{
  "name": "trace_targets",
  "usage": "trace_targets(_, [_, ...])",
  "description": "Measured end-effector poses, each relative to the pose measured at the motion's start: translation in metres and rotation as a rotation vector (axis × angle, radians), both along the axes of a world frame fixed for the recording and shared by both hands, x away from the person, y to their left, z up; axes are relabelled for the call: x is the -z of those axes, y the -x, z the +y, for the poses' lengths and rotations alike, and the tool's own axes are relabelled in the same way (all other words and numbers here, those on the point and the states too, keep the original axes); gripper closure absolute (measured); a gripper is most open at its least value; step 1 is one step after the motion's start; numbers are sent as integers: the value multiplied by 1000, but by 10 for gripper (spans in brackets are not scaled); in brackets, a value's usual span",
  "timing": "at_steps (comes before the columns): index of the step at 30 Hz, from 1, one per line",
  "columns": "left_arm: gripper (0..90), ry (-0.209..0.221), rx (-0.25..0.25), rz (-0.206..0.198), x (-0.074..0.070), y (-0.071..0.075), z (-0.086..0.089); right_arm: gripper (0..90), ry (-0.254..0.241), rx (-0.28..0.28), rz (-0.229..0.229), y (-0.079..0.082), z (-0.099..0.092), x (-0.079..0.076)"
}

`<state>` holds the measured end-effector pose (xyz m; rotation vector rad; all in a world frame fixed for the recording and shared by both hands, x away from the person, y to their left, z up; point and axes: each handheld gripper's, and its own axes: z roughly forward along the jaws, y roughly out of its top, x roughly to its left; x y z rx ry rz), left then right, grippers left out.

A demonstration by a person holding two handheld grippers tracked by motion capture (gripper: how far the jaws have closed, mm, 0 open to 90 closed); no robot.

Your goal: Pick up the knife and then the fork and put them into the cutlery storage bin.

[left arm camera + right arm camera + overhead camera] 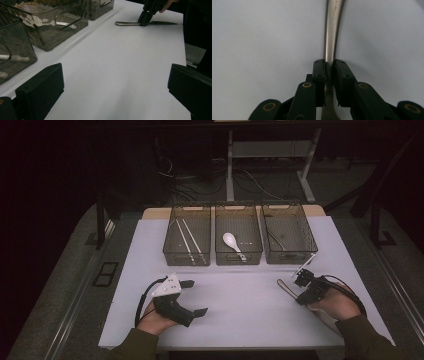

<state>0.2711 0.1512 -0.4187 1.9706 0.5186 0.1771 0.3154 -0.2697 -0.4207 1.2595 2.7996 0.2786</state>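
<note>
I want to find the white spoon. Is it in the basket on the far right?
No, the white spoon lies in the middle basket of the three, seen in the high view.

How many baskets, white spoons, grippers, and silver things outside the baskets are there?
Baskets: 3
White spoon: 1
Silver utensil outside the baskets: 1
Grippers: 2 (left gripper, right gripper)
Total: 7

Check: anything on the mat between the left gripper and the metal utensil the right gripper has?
Nothing. In the left gripper view, bare white mat runs from the left gripper to the metal utensil, pinched by the right gripper.
</note>
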Motion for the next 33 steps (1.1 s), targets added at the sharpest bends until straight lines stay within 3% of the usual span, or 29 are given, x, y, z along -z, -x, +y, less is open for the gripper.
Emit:
trace_targets(4, [0,3,-1,3,0,0,0,794,-17,-4,-3,0,-2,0])
trace_targets(8, [0,2,-1,-1,0,0,0,793,-28,-4,-40,-1,-6,-2])
trace_targets(16, [0,0,-1,-2,0,0,0,793,-147,24,-106,3,-20,-15])
trace_targets(24, [0,1,-3,1,0,0,0,793,-285,84,-206,5,-38,-31])
trace_targets(33, [0,2,-3,1,1,-1,1,793,-400,149,-290,6,-52,-44])
